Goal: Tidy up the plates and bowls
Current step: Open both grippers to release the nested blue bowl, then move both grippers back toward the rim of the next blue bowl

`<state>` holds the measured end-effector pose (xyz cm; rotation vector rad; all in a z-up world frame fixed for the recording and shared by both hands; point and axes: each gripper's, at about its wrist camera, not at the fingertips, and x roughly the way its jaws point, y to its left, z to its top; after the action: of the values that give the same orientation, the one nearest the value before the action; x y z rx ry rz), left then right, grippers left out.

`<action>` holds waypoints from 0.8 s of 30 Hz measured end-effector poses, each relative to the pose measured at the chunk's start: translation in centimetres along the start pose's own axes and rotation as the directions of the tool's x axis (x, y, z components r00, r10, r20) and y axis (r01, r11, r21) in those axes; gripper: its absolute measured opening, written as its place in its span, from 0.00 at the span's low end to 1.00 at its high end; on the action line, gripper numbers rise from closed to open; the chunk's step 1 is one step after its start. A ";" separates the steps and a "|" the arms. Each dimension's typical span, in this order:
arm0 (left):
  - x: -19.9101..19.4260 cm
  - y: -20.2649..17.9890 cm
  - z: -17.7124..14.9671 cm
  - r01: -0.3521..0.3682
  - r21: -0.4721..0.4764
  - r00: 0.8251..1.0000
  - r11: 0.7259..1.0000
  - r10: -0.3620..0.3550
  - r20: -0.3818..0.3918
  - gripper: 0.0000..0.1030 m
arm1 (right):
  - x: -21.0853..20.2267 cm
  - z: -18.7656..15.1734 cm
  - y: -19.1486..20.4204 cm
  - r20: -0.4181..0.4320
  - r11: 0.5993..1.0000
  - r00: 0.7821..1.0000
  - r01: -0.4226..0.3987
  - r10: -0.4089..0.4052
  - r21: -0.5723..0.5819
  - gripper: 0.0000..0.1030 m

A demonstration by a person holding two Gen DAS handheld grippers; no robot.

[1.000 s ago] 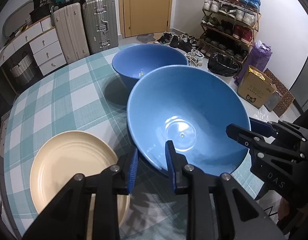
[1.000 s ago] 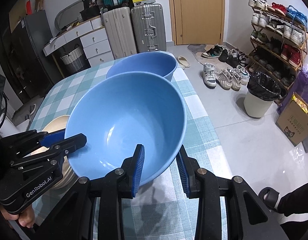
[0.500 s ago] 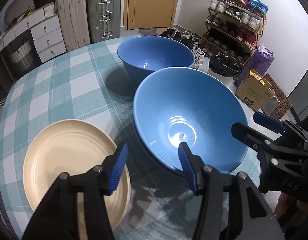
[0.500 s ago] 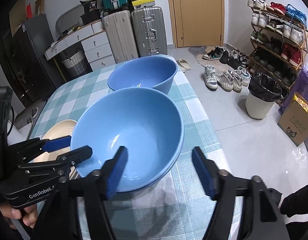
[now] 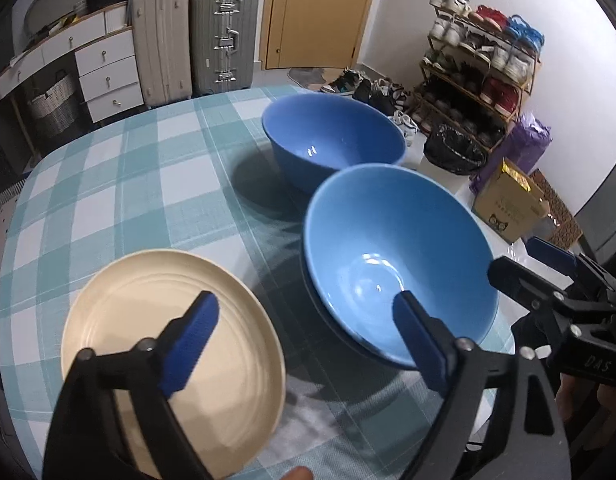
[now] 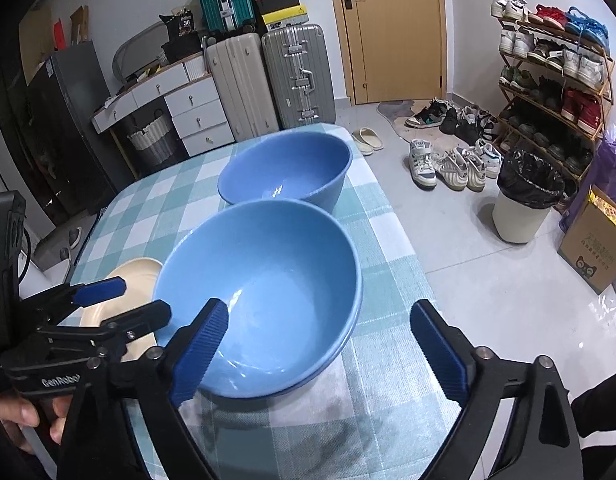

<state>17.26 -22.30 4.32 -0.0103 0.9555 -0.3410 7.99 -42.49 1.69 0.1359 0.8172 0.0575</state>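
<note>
A large blue bowl [image 5: 396, 264] [image 6: 267, 288] rests on the checked tablecloth, with a second rim showing just beneath it. Behind it stands another blue bowl [image 5: 336, 140] [image 6: 291, 172]. A cream plate [image 5: 167, 344] [image 6: 135, 276] lies to its left. My left gripper [image 5: 303, 304] [image 6: 127, 300] is opening, one finger over the plate and the other over the near bowl's left rim, pressing on nothing. My right gripper [image 6: 318, 312] [image 5: 524, 260] is also opening and straddles the bowl's near right rim without touching it.
The table's right edge [image 6: 412, 264] drops to a tiled floor with a bin [image 6: 524, 204], shoes and a shoe rack [image 6: 556, 76]. Suitcases [image 6: 267, 80] and a drawer unit [image 6: 187, 108] stand beyond the far edge. A cardboard box [image 6: 592, 256] sits at right.
Both grippers were shut on the near bowl's rim and have opened wide, letting it go. The bowl now rests on the table. My left gripper has drawn back toward the plate.
</note>
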 end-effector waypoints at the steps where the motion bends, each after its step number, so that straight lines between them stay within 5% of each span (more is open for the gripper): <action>1: -0.1 0.2 0.2 -0.007 0.000 1.000 1.000 0.007 0.009 0.92 | -0.1 0.2 0.0 0.003 1.000 1.000 -0.001 0.001 -0.001 0.96; 4: -0.6 0.7 0.8 -0.016 -0.005 0.999 1.000 0.016 0.032 1.00 | -0.5 0.9 -0.1 0.014 1.000 1.000 -0.001 0.001 -0.005 0.98; 24: 1.5 2.5 5.3 -0.022 -0.052 0.999 0.998 0.024 0.027 1.00 | 1.0 6.0 -2.0 0.016 1.000 1.000 0.011 -0.011 -0.012 0.99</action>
<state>22.97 -21.14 5.84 -0.0511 0.9364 -0.2942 13.07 -44.93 4.74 0.1208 0.8014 0.0508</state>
